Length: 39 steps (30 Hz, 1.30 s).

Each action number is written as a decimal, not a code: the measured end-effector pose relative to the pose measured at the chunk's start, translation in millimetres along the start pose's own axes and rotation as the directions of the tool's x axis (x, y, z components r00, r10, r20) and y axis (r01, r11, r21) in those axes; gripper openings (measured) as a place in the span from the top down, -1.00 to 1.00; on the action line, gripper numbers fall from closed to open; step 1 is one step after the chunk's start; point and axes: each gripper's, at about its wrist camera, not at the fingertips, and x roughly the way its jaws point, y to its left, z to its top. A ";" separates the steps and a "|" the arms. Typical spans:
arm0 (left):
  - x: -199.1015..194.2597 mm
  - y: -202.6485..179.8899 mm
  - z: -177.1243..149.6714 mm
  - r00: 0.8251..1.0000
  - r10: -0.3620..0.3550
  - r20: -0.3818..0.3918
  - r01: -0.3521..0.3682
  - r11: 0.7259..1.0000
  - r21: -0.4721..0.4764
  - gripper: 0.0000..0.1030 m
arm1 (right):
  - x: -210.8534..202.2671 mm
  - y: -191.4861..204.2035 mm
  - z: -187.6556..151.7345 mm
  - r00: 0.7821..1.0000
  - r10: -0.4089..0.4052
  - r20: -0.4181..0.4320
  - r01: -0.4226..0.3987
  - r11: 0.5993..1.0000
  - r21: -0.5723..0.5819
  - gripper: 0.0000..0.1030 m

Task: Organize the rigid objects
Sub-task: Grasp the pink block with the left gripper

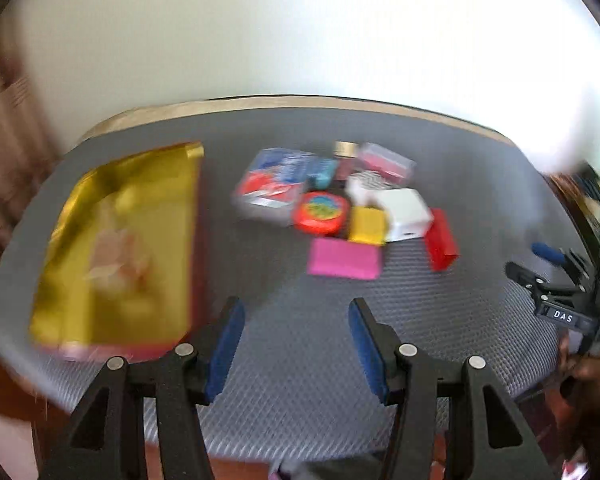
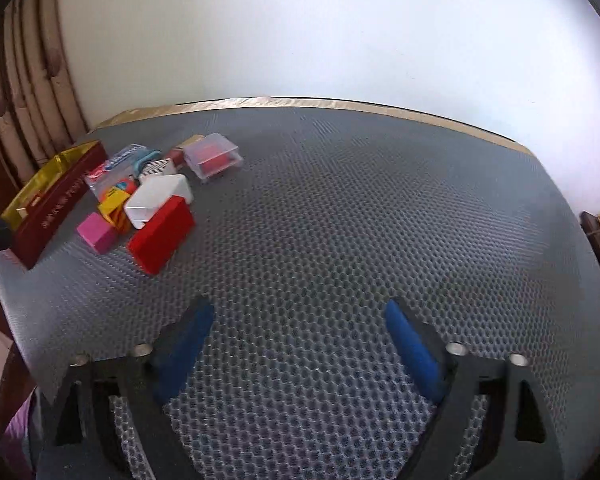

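A pile of small rigid objects lies on the grey mat: a pink block (image 1: 343, 258) (image 2: 97, 231), a red box (image 1: 441, 240) (image 2: 162, 236), a white box (image 1: 405, 213) (image 2: 158, 197), a yellow block (image 1: 367, 225), a round red tin (image 1: 321, 213), a blue-red packet (image 1: 274, 182) and a clear plastic case (image 1: 386, 162) (image 2: 213, 155). A gold-lined open box (image 1: 120, 252) (image 2: 56, 200) with dark red sides stands left of the pile. My left gripper (image 1: 297, 346) is open and empty, near the mat's front. My right gripper (image 2: 300, 354) is open and empty, right of the pile; it also shows at the right edge of the left wrist view (image 1: 540, 264).
The grey honeycomb mat (image 2: 360, 220) covers a table edged in tan tape against a white wall. Wooden furniture stands at the left (image 2: 20, 80). The left wrist view is motion-blurred.
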 end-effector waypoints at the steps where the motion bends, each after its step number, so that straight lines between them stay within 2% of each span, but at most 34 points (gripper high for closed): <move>1: 4.1 -3.5 4.2 1.000 -0.016 -0.004 0.016 0.999 0.031 -0.08 | 0.9 -0.6 0.1 1.000 0.005 -0.004 -0.005 1.000 0.000 -0.80; 5: 19.1 -13.0 24.0 0.996 -0.084 -0.009 0.084 0.975 0.208 -0.08 | -2.6 -5.6 -1.2 0.999 0.046 0.001 -0.046 0.998 0.032 -0.80; 7: 25.6 -20.2 32.1 0.990 -0.129 -0.052 0.139 0.941 0.307 -0.08 | -2.6 -9.7 -0.9 0.997 0.072 -0.002 -0.072 0.996 0.055 -0.80; 8: 27.6 -24.4 36.2 0.993 -0.110 -0.051 0.121 0.925 0.360 -0.08 | -5.4 -13.6 -2.2 0.997 0.077 -0.001 -0.077 0.995 0.068 -0.80; 9: 29.8 -27.7 40.1 0.992 -0.107 -0.061 0.122 0.905 0.408 -0.08 | -4.6 -14.5 -1.6 0.997 0.080 -0.001 -0.080 0.994 0.077 -0.80; 11: 33.8 -31.5 44.0 0.982 -0.145 -0.120 0.185 0.863 0.470 -0.08 | -3.4 -18.2 -1.3 0.995 0.097 -0.006 -0.096 0.990 0.098 -0.80; 13: 40.4 -38.2 47.8 0.980 -0.128 -0.149 0.190 0.812 0.551 -0.08 | -0.7 -19.0 -0.5 0.995 0.099 -0.013 -0.097 0.989 0.113 -0.81; 16: 49.4 -48.6 44.6 0.983 -0.087 -0.161 0.174 0.716 0.676 -0.08 | 1.8 -21.1 0.9 0.993 0.115 -0.019 -0.112 0.985 0.129 -0.81; 19: 55.7 -56.3 39.1 0.967 -0.100 -0.233 0.242 0.635 0.734 -0.08 | 2.9 -27.9 1.2 0.991 0.130 -0.024 -0.124 0.979 0.161 -0.82; 22: 62.5 -59.3 34.9 0.962 -0.087 -0.257 0.258 0.592 0.763 -0.08 | 4.5 -36.6 1.5 0.988 0.154 -0.026 -0.145 0.968 0.206 -0.83; 28: 88.5 -55.6 33.7 0.944 -0.052 -0.326 0.295 0.577 0.762 -0.08 | 4.6 -49.6 0.8 0.981 0.196 -0.018 -0.184 0.946 0.268 -0.84; 33: 102.4 -55.9 36.5 0.930 -0.058 -0.362 0.328 0.574 0.750 -0.07 | 5.2 -46.5 1.9 0.982 0.186 -0.029 -0.173 0.953 0.251 -0.91; 34: 109.1 -54.9 41.9 0.925 -0.066 -0.374 0.340 0.580 0.740 -0.06 | 5.4 -45.2 2.2 0.983 0.183 -0.032 -0.170 0.955 0.245 -0.92; 35: 112.0 -52.7 46.0 0.918 -0.078 -0.390 0.356 0.596 0.720 0.05 | 6.5 -44.2 2.9 0.983 0.182 -0.033 -0.169 0.955 0.243 -0.93; 36: 118.2 -51.0 50.6 0.902 -0.091 -0.423 0.385 0.614 0.689 0.31 | 7.1 -43.9 3.1 0.982 0.183 -0.034 -0.170 0.955 0.243 -0.94; 37: 123.2 -47.4 53.7 0.883 -0.108 -0.457 0.413 0.642 0.645 0.38 | 7.3 -44.4 3.2 0.982 0.187 -0.033 -0.174 0.954 0.245 -0.94; 38: 124.9 -44.4 54.7 0.879 -0.120 -0.461 0.417 0.663 0.622 0.39 | 7.4 -44.9 3.5 0.981 0.189 -0.032 -0.176 0.953 0.249 -0.94; 39: 124.1 -42.2 53.8 0.883 -0.128 -0.451 0.410 0.679 0.609 0.39 | 7.7 -45.4 3.4 0.981 0.191 -0.030 -0.178 0.951 0.252 -0.94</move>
